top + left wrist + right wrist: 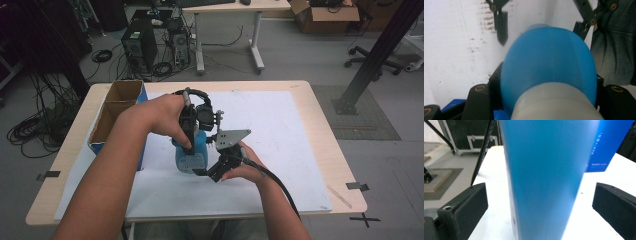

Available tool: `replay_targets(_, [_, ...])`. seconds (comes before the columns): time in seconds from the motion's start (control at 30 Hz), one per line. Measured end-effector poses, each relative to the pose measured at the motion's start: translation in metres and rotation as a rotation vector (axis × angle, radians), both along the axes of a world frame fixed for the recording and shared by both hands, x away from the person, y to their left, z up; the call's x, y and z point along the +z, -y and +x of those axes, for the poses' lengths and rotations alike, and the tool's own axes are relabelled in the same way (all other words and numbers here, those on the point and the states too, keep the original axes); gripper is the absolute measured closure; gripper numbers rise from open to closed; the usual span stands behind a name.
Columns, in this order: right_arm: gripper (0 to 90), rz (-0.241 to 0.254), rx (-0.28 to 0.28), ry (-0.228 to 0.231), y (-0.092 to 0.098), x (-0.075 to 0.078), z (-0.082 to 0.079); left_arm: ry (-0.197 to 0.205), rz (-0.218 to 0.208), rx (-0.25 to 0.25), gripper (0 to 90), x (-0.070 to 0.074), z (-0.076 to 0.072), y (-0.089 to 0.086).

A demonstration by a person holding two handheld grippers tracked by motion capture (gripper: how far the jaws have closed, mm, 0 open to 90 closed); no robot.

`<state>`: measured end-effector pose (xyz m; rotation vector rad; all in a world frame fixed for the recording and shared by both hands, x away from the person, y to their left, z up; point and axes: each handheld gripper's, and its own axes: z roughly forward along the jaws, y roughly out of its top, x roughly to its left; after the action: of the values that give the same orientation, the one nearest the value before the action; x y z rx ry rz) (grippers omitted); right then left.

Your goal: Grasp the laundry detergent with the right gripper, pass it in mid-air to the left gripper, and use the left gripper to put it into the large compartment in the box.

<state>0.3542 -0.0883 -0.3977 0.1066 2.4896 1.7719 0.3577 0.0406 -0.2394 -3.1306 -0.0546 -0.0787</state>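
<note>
We see the blue bottle (191,152) standing on the white-covered table (300,150), clamped near its top by the left tool (189,131); the right tool (212,172), jaws spread, straddles its base without touching.

- The bottle (191,152) in the middle of your high view is plain light blue, with a pale grey-white cap (554,105) at the bottom of your left gripper view.
- Both your grippers are black; the right gripper (540,207) has matte black pads.
- The white mat (280,135) has brownish speckles, upper left of your left gripper view.
- The box (117,107) at left centre is brown inside, blue outside.
- The table (325,115) is pale wood.
</note>
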Motion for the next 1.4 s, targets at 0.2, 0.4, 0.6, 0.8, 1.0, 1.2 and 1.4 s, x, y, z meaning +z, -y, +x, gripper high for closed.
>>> replay_targets(0.2, [0.0, -0.041, -0.017, 0.021, 0.020, 0.016, 0.002, -0.001, -0.018, 0.015, 38.7, 0.004, 0.006, -0.006])
replay_targets(0.4, [0.2, -0.077, -0.038, 0.040, 0.037, 0.025, 0.000, -0.004, -0.022, 0.061, 38.6, 0.008, 0.009, -0.011])
replay_targets(0.6, [0.2, -0.106, -0.060, 0.057, 0.057, 0.030, -0.002, 0.019, -0.013, 0.135, 38.6, 0.014, 0.011, -0.013])
replay_targets(0.8, [0.2, -0.131, -0.079, 0.061, 0.072, 0.037, -0.004, 0.037, -0.025, 0.282, 38.5, 0.024, 0.012, -0.012])
replay_targets(1.0, [0.2, -0.171, -0.086, 0.077, 0.085, 0.046, -0.004, 0.086, -0.062, 0.383, 38.5, 0.035, 0.012, -0.014])
replay_targets(1.2, [0.3, -0.211, -0.082, 0.091, 0.100, 0.057, -0.003, 0.086, -0.083, 0.447, 38.5, 0.041, 0.013, -0.017])
replay_targets(1.4, [0.6, -0.288, -0.086, 0.106, 0.119, 0.068, 0.002, 0.093, -0.104, 0.514, 38.5, 0.047, 0.016, -0.021])
